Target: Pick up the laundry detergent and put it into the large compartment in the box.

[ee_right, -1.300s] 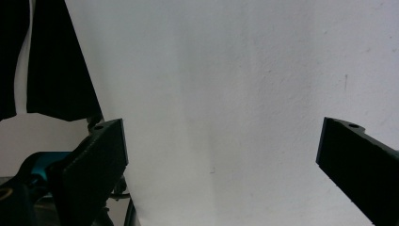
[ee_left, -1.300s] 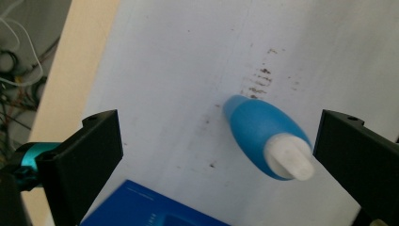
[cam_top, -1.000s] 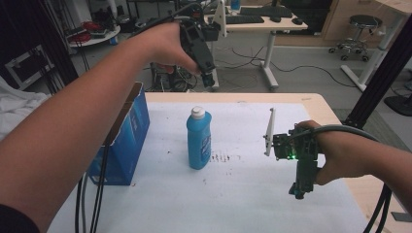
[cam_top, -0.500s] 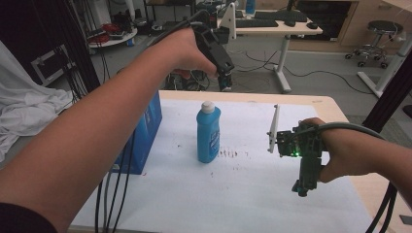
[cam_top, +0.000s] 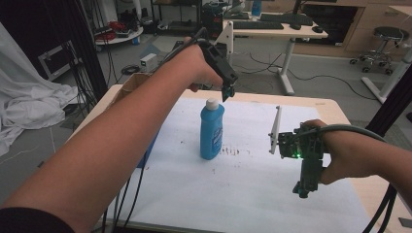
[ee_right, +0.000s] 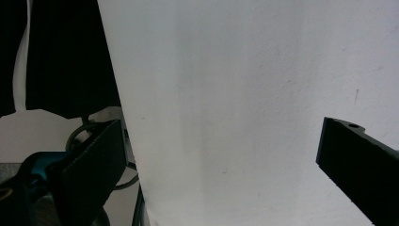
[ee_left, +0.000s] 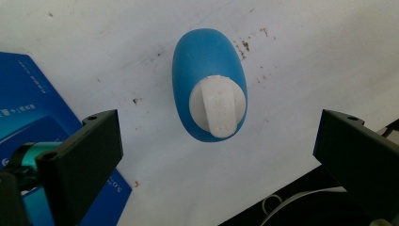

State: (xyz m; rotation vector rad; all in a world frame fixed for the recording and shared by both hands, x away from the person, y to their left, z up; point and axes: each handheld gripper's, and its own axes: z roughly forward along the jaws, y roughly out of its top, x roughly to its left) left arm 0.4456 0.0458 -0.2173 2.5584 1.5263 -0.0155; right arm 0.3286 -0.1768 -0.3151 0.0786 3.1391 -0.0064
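Note:
A blue bottle (cam_top: 212, 131) with a white flip cap (cam_top: 212, 103) stands upright in the middle of the white-covered table (cam_top: 252, 194). My left gripper (cam_top: 227, 93) hangs just above and slightly right of the cap, pointing down. In the left gripper view the bottle (ee_left: 202, 70) and its cap (ee_left: 217, 107) show from above, and my left gripper (ee_left: 219, 137) is open wide with nothing between its jaws. My right gripper (cam_top: 303, 190) points down over the table's front right. In its own view my right gripper (ee_right: 221, 146) is open over the bare white sheet (ee_right: 263, 94).
A blue box (ee_left: 23, 120) stands at the table's left edge, mostly behind the left forearm in the high view. The table's near edge (ee_right: 124, 141) drops to dark floor. Desks, a stool (cam_top: 388, 36) and a white cloth (cam_top: 29, 111) lie beyond the table.
My left gripper has come down and toward the bottle, ending just over its cap. The right gripper has stayed about where it was.

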